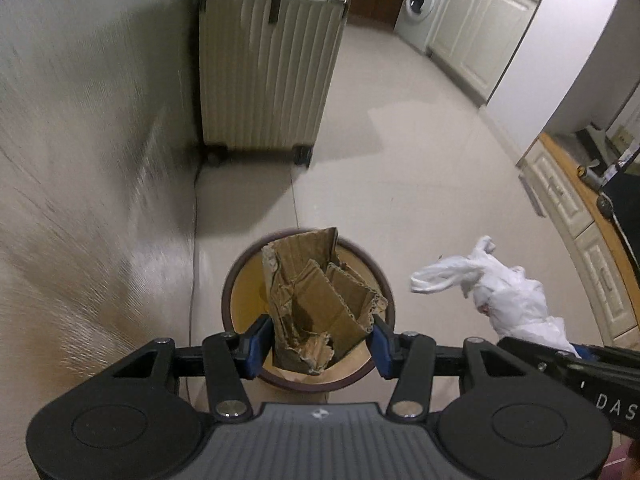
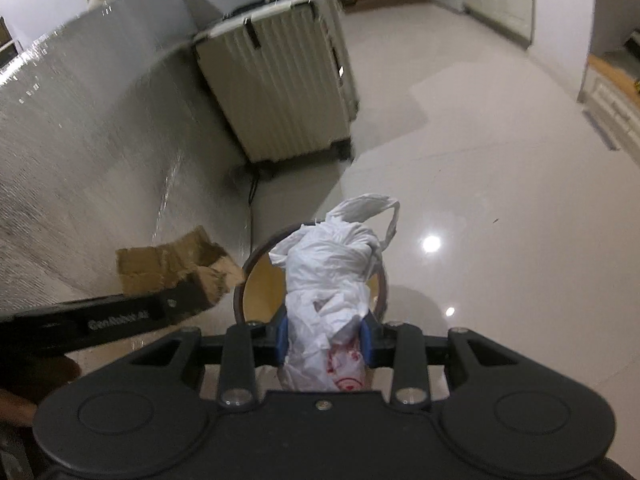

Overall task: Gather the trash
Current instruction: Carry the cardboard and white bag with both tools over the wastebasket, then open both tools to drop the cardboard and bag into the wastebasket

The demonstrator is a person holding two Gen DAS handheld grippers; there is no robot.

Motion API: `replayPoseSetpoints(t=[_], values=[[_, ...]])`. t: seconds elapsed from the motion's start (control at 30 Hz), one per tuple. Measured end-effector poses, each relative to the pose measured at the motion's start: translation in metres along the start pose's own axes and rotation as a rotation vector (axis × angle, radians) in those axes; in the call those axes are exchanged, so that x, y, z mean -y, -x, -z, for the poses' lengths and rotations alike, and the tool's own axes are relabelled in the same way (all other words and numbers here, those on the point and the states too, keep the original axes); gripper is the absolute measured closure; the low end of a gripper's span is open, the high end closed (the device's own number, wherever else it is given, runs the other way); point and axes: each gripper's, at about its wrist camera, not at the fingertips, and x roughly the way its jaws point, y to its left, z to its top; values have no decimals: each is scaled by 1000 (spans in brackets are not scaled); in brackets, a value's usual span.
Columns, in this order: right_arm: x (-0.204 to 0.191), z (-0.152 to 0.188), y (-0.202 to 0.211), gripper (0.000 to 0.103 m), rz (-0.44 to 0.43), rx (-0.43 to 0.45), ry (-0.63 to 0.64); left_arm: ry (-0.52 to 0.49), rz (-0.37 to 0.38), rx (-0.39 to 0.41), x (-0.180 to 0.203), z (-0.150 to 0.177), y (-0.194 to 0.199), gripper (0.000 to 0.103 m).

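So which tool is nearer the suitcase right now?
Hard to call; neither looks clearly nearer. The left tool holds the cardboard over the bin, the right tool holds the plastic bag there too, with the suitcase standing beyond both.

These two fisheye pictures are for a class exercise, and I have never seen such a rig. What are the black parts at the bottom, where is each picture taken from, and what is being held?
No robot here: a person holds a two-finger gripper in each hand, with a camera on each looking along the fingers. The black parts are the grippers' own bodies.

In the left wrist view, the left gripper pinches torn cardboard over a round bin.

In the right wrist view, the right gripper pinches a white plastic bag over the same bin.

Each view also catches the other gripper's load beside it. A suitcase stands on the floor by the wall.
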Motion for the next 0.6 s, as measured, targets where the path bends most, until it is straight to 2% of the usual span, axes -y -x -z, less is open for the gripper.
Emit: replayPoseSetpoints(t=[0.2, 0.43, 0.6], values=[[-3, -9, -66, 68, -26, -102, 22, 26, -21, -64, -11, -4, -51, 51], [-2, -22, -123, 68, -30, -169, 35, 31, -44, -141, -23, -2, -89, 51], [1, -40, -144, 65, 3, -155, 66, 56, -25, -160, -28, -9, -106, 51]])
